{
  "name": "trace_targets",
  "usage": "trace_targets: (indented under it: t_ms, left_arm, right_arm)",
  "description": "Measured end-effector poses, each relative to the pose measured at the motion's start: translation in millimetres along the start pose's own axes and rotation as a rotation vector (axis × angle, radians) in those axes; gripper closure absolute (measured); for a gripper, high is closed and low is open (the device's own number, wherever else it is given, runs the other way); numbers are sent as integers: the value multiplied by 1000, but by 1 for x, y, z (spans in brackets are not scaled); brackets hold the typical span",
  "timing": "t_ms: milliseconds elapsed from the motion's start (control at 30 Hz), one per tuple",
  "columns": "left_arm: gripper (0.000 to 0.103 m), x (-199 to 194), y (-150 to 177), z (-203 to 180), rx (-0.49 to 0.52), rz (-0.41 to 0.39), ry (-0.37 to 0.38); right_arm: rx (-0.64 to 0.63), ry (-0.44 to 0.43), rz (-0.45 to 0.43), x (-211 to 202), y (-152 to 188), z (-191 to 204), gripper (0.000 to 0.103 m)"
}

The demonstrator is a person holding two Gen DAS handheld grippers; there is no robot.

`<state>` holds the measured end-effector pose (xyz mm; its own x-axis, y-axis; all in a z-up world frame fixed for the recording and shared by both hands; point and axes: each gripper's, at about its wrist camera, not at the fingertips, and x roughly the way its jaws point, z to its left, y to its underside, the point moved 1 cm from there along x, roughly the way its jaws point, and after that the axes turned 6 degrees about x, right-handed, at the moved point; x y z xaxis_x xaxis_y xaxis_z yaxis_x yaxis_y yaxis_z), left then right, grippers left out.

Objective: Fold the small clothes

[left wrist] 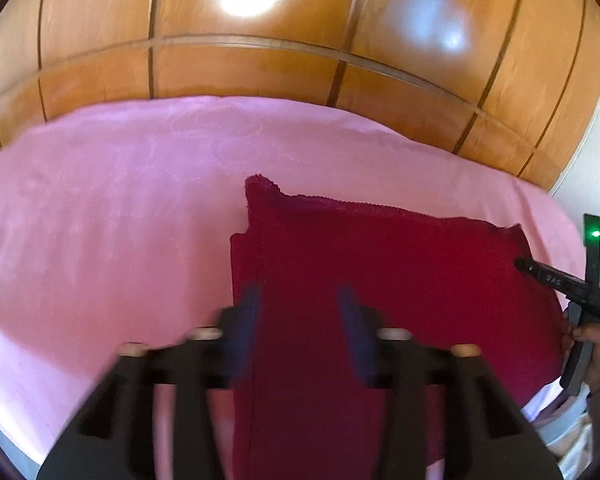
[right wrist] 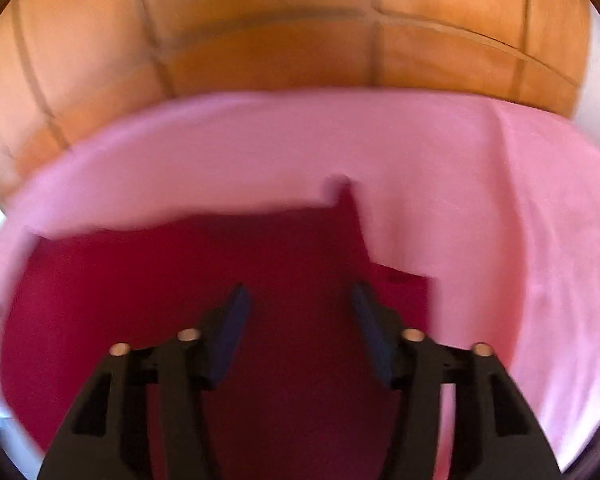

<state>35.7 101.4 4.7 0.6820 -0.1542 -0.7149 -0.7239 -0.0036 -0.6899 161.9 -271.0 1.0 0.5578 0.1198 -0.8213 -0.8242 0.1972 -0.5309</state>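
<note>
A dark red knitted garment (left wrist: pixel 380 264) lies flat on a pink bedsheet (left wrist: pixel 100 208). My left gripper (left wrist: pixel 300 294) is open and empty, its fingers over the garment's left edge near the front. My right gripper (right wrist: pixel 298 292) is open and empty over the garment's right part (right wrist: pixel 180 280). In the left wrist view the right gripper (left wrist: pixel 518 263) shows at the garment's right edge, held by a hand (left wrist: pixel 596 344). A stepped corner of the garment (right wrist: pixel 400 284) lies to the right of the right fingers.
A glossy wooden wardrobe (left wrist: pixel 260 64) stands behind the bed. The pink sheet (right wrist: pixel 500 200) extends left, right and beyond the garment. The bed's right edge (left wrist: pixel 556 200) meets a pale wall. The right wrist view is blurred.
</note>
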Motion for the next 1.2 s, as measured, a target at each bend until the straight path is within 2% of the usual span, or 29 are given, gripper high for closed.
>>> trace_targets:
  t_ms: [100, 200, 333, 500, 600, 700, 733, 800, 833, 867, 900, 933, 1133, 1200]
  left_arm:
    - [44, 0, 1, -9, 43, -16, -18]
    - [44, 2, 4, -14, 69, -8, -43]
    - [44, 0, 6, -14, 100, -25, -74]
    - [44, 2, 6, -14, 105, -16, -94]
    - [44, 4, 8, -12, 96, -9, -98]
    - [44, 4, 9, -12, 90, -6, -93]
    - [44, 4, 10, -12, 90, -4, -93]
    - [44, 5, 11, -12, 94, 3, -93]
    - [44, 6, 12, -12, 94, 5, -94]
    - [44, 6, 12, -12, 96, 8, -96]
    - [44, 6, 13, -13, 97, 10, -99]
    - [44, 7, 14, -13, 100, 13, -101]
    - [44, 8, 14, -11, 93, 18, -104]
    - [44, 9, 14, -11, 90, 21, -104]
  right_arm:
    - [45, -57, -30, -2, 5, -12, 60]
    - [49, -63, -56, -2, 7, -12, 60]
    - [50, -71, -47, -5, 2, -11, 58]
    - [57, -94, -68, -21, -11, -2, 33]
    - [59, -84, -91, -23, -23, 2, 32]
    - [56, -22, -75, -12, -31, 0, 32]
    - [63, -16, -59, -7, -32, -2, 34]
    - [63, -25, -25, 4, -33, -3, 51]
    - [60, -27, -17, 5, -31, -5, 55]
    - [52, -25, -15, 7, -31, -5, 65]
    - [46, -24, -17, 7, -31, -5, 86]
    - [39, -20, -23, 6, -31, -4, 97]
    - [42, 15, -92, -14, -34, -9, 99]
    - [71, 32, -87, -10, -35, -18, 99]
